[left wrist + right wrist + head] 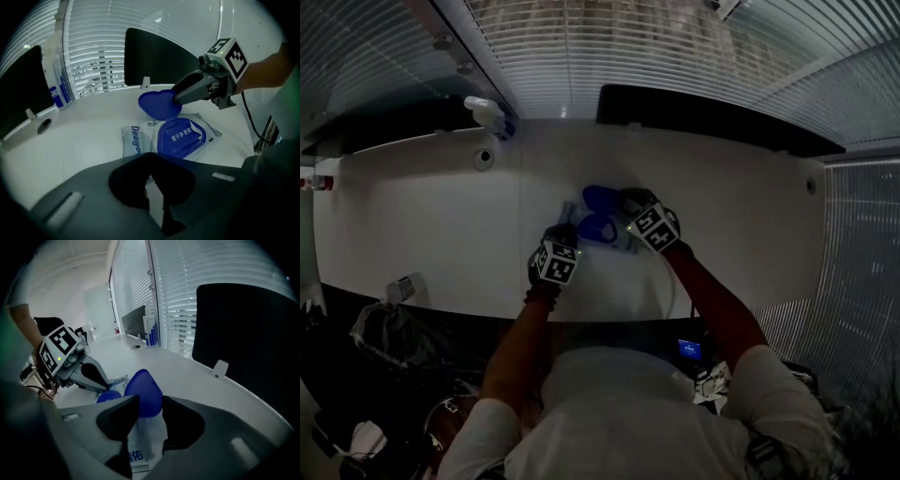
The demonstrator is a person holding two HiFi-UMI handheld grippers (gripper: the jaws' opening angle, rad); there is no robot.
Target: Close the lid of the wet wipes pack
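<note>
The wet wipes pack [598, 232] lies flat on the white table [422, 216], white with a blue opening frame [180, 137]. Its blue lid [157, 104] stands raised at the far side. My right gripper [146, 404] is open, and the lid [143, 391] sits between its fingertips, with the pack [137, 454] showing below the gap. In the left gripper view the right gripper [177, 99] meets the lid's rim from the right. My left gripper [150, 173] hovers at the pack's near left end, its tips together with nothing between them. It also shows in the right gripper view [104, 387].
A white spray bottle [490, 112] and a round cable hole [484, 159] are at the table's far left. A black panel [712, 120] stands along the far edge before window blinds. Bags and clutter [384, 328] lie on the floor below the near left edge.
</note>
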